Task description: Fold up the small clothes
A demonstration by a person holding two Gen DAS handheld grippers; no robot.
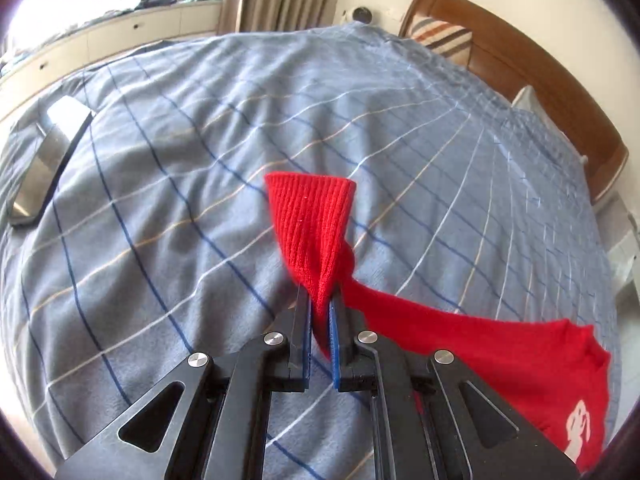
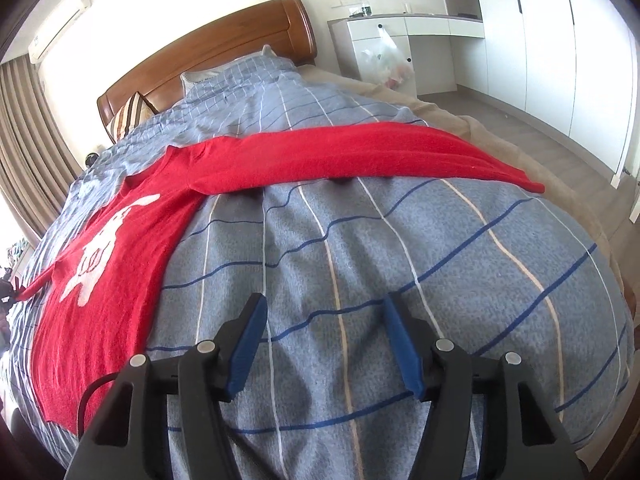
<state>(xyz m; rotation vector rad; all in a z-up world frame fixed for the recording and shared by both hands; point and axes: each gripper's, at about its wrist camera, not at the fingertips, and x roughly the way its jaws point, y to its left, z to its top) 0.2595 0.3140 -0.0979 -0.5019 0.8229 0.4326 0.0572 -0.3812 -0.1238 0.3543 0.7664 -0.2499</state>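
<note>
A small red knit sweater [image 2: 120,264] with a white figure on its front lies on the blue checked bedspread [image 2: 360,260]. Its right sleeve [image 2: 360,152] stretches flat across the bed. My left gripper [image 1: 320,296] is shut on the left sleeve [image 1: 310,220] near its ribbed cuff and holds it off the bed; the sleeve trails right to the sweater body [image 1: 540,368]. My right gripper [image 2: 322,304] is open and empty above bare bedspread, right of the sweater body and below the right sleeve.
A dark-framed mirror or tablet [image 1: 48,160] lies on the bed at the left. A wooden headboard [image 2: 208,48] with a striped pillow [image 2: 132,118] stands at the far end. White cabinets [image 2: 540,40] and a plastic bag [image 2: 386,60] are beyond the bed.
</note>
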